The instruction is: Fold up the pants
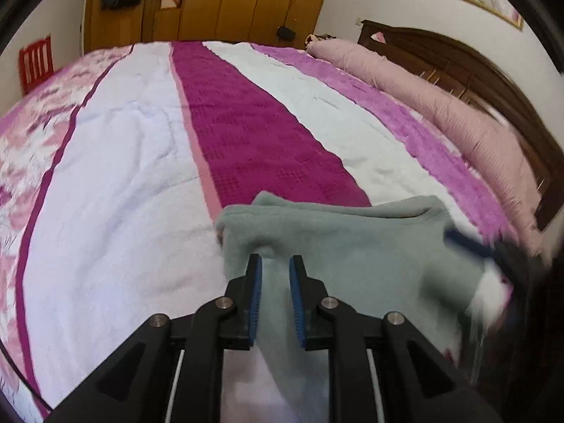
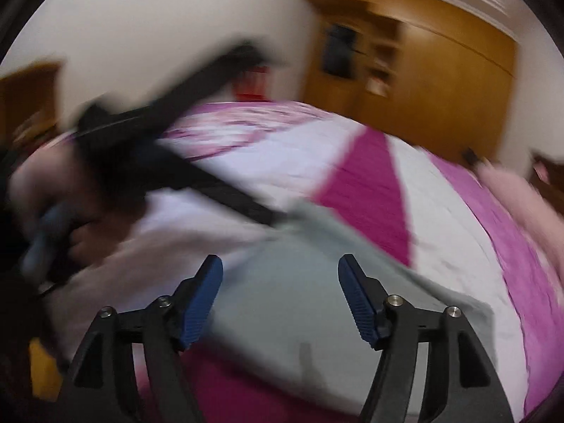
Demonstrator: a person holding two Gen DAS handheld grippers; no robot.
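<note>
The striped pink, magenta and white bedspread (image 1: 116,162) lies open left and far. The folded grey-green fleece pants (image 1: 352,246) fill the near middle. A long pink bolster (image 1: 440,105) and dark wooden headboard (image 1: 476,70) block the right.

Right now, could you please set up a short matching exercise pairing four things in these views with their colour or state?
Things:
1. pants
2. left hand-held gripper
3. right hand-held gripper
4. wardrobe

Colour or state:
A. jaws wide apart, nothing between them
B. yellow-brown wood
C. grey-green, lying on the bed
D. jaws narrow, cloth between them

Pairs: 1-C, 2-D, 3-A, 4-B
</note>
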